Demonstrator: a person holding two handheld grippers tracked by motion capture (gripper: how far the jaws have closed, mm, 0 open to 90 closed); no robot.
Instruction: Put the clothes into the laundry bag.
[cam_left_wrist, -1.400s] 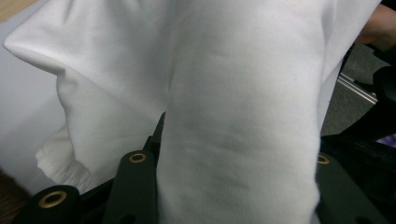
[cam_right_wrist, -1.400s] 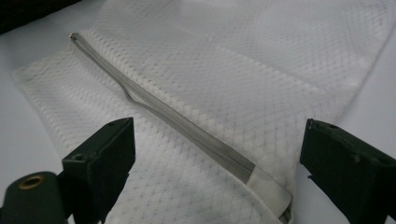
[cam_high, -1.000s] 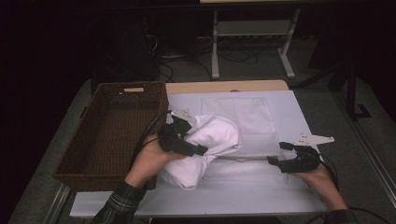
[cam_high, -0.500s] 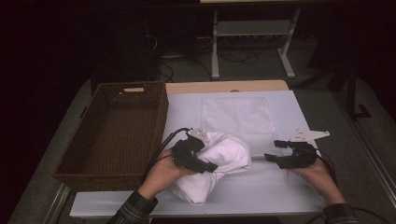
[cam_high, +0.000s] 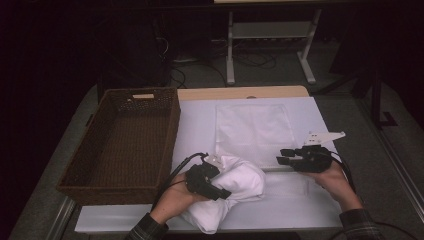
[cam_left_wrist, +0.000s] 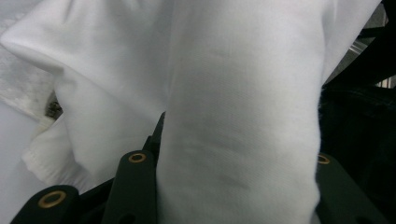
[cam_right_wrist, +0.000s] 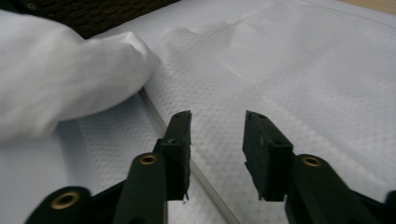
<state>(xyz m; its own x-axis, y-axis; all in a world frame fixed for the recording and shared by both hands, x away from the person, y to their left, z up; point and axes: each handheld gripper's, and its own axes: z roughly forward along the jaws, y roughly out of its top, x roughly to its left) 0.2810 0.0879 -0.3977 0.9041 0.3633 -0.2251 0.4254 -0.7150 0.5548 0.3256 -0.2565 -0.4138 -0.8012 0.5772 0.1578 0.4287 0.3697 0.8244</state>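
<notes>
Empty dark wicker basket (cam_high: 125, 140) at table's (cam_high: 240, 93) left; flat textured white mat (cam_high: 255, 127) beside it.

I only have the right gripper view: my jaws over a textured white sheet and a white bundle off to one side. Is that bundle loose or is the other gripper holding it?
Observer: Held. In the left gripper view the white cloth runs up between the left gripper jaws, clamped.
Operator: Where does it sit on the table?
Observer: In the high view it rests at the near edge of the white mat, beside the wicker basket.
Operator: Anything in the basket?
Observer: Nothing I can make out; its inside is dark.
Operator: And my gripper?
Observer: The right gripper has just been closing with nothing between its jaws; it hovers by the folded white sheet.
</notes>
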